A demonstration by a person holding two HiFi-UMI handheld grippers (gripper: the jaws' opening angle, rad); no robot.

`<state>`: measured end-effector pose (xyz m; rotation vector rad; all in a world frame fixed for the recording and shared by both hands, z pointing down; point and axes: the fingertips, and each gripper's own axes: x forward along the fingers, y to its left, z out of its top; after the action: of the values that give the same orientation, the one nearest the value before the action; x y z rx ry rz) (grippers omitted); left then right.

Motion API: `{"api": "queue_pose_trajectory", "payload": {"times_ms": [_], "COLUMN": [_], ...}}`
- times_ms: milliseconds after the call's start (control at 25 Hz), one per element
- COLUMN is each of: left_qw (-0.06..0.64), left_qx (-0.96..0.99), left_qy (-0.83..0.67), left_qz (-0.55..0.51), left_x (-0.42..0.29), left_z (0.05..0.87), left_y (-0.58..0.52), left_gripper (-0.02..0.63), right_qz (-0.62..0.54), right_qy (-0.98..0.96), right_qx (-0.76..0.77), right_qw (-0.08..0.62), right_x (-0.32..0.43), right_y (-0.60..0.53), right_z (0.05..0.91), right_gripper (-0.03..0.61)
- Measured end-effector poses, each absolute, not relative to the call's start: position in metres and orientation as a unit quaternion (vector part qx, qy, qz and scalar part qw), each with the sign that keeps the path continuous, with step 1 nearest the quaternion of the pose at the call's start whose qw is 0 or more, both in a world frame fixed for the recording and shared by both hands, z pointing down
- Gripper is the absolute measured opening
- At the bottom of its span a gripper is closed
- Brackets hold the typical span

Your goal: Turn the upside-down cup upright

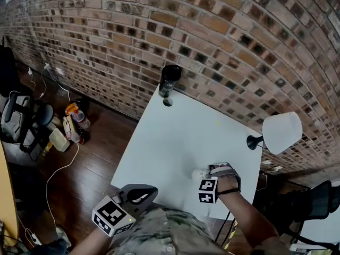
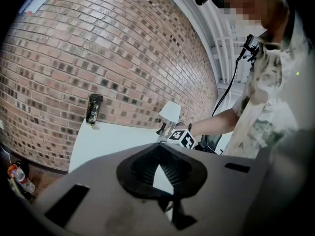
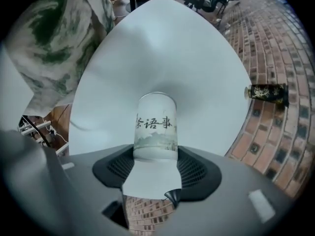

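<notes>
A white cup (image 3: 155, 127) with black characters and a grey landscape print sits between the jaws of my right gripper (image 3: 154, 154), which is shut on its lower part. The cup's far end points away from the camera over the white table (image 3: 162, 48). In the head view the cup (image 1: 199, 173) sticks out to the left of the right gripper (image 1: 208, 175), just above the table's near part. My left gripper (image 1: 139, 195) hangs off the table's near edge by the person's body; it is shut and holds nothing (image 2: 158, 157).
A tall black can (image 1: 169, 81) stands at the table's far corner by the brick wall. A white lamp (image 1: 280, 132) stands at the table's right edge. A dark office chair (image 1: 313, 201) is at the right; bottles, bags and cables (image 1: 69, 124) lie on the floor to the left.
</notes>
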<state>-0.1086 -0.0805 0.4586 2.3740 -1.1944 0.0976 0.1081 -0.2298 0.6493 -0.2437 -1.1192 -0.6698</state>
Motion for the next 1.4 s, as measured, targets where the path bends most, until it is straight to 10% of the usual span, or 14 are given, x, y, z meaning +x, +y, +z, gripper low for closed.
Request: {"api": "queue_pose_trajectory", "payload": {"times_ms": [920,1400], "left_qw": [0.266,0.226], "left_qx": [0.878,0.868], "left_qy": [-0.393,-0.433], "left_qz": [0.055,0.091], "left_x": [-0.157,-0.059], "left_z": [0.487,0.459], "left_y": [-0.064,-0.015], "left_gripper": [0.006,0.006], "right_qz": [-0.18,-0.031], "right_qy": [-0.65,-0.841], "right_qx": [-0.04,0.128], "right_qw": [0.737,0.524], "right_x": [0.058,0.11], "right_y": [-0.214,-0.148], "right_z": [0.648,0.555], "right_gripper": [0.337,0.318]}}
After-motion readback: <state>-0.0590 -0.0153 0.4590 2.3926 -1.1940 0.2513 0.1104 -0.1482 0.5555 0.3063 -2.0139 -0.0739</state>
